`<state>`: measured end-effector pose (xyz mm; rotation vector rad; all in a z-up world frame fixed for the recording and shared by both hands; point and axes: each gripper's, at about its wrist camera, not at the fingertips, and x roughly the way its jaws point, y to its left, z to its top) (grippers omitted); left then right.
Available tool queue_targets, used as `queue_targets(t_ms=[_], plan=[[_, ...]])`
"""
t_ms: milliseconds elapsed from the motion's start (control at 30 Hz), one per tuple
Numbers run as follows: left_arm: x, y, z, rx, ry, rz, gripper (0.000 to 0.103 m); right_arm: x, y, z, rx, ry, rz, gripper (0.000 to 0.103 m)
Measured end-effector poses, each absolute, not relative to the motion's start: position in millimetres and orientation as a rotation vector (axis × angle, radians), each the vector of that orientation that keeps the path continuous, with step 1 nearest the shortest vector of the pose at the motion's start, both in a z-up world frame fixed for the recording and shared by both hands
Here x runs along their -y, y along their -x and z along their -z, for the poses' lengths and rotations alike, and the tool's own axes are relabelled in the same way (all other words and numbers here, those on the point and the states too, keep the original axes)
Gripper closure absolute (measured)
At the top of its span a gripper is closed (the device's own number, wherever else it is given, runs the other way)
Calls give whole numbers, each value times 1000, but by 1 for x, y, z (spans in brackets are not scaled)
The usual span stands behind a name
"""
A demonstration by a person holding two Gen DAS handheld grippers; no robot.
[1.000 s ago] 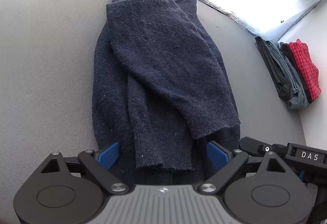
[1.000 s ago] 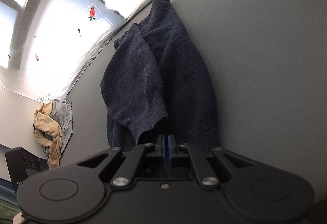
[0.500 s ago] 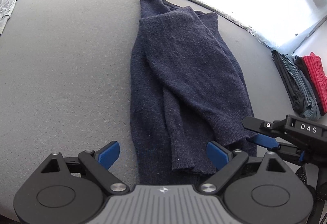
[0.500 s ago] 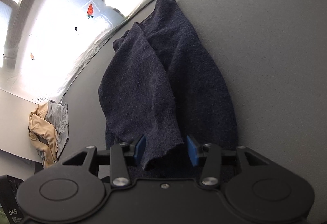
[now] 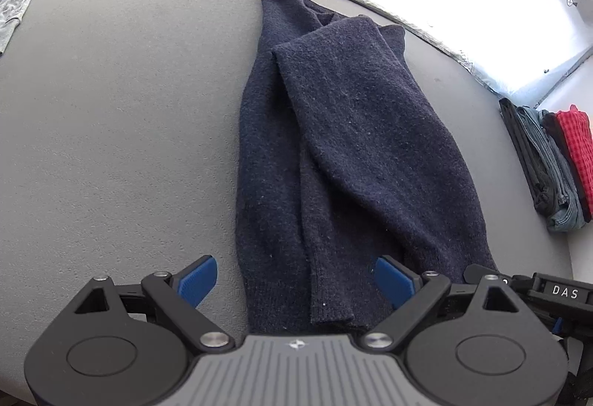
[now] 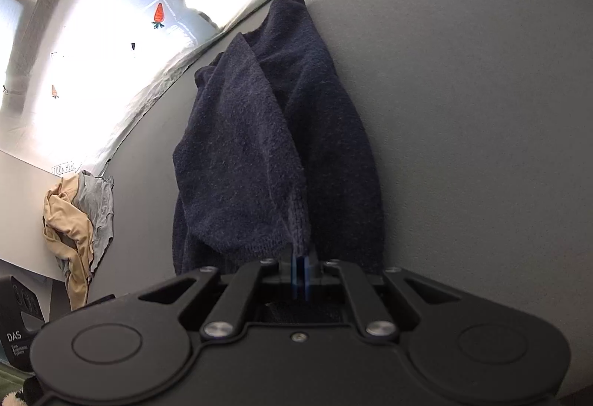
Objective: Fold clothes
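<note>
A dark navy knit sweater (image 5: 344, 146) lies lengthwise on the grey table (image 5: 111, 128), with one sleeve folded diagonally across its body. My left gripper (image 5: 294, 280) is open over the near hem, its blue pads (image 5: 196, 280) wide apart on either side of the left part of the hem and not touching the cloth. My right gripper (image 6: 299, 265) is shut on the cuff edge of the folded sleeve (image 6: 241, 165), which is pulled up slightly toward the pads. The right gripper's black body (image 5: 519, 289) shows at the right edge of the left wrist view.
A folded stack of dark, denim and red-checked clothes (image 5: 548, 169) sits at the table's right edge. A grey garment (image 5: 11, 6) lies at the far left. A tan and grey heap (image 6: 74, 220) and a black box (image 6: 18, 332) are on the left in the right wrist view.
My right gripper opened around the sleeve cuff and then closed on it. My left gripper slid left along the near hem, staying open.
</note>
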<state>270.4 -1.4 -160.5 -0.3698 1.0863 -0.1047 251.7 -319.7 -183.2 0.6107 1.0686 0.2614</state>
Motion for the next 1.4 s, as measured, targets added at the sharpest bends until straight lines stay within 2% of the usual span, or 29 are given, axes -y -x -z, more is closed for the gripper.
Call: queue_targets(t_ms=[133,233,267,300,367,533,600,767,933,1000,1133,1233,1300,1400], plan=[[5,-278,164,-1106,356,114,10,323,-251,191,-1120,-606,-239,96],[6,-281,168,-1121,345,103,10,329,-249,185,-1091,-596,-224,81],[6,-282,169,-1129,346,99,10,331,-248,183,-1074,-594,-215,69],[7,-284,171,-1138,348,94,10,334,-248,180,-1057,-589,-205,63],[6,-285,174,-1152,355,86,10,339,-250,177,-1030,-577,-193,63],[5,-289,183,-1175,375,64,10,346,-258,187,-1042,-579,-194,53],[6,-290,183,-1173,377,65,8,345,-263,195,-1064,-598,-206,53],[7,-294,183,-1162,385,70,10,340,-271,206,-1090,-617,-240,53],[5,-298,183,-1143,418,76,26,332,-283,210,-1072,-563,-249,53],[3,-297,182,-1136,431,70,40,328,-288,210,-1062,-540,-260,51],[-5,-295,184,-1125,493,71,51,325,-294,209,-1057,-522,-274,52],[-7,-293,184,-1113,529,92,61,323,-297,213,-1071,-546,-312,61],[-5,-292,185,-1099,542,115,75,324,-298,216,-1080,-567,-337,75],[-2,-291,184,-1079,548,131,82,331,-299,219,-1072,-623,-364,84]])
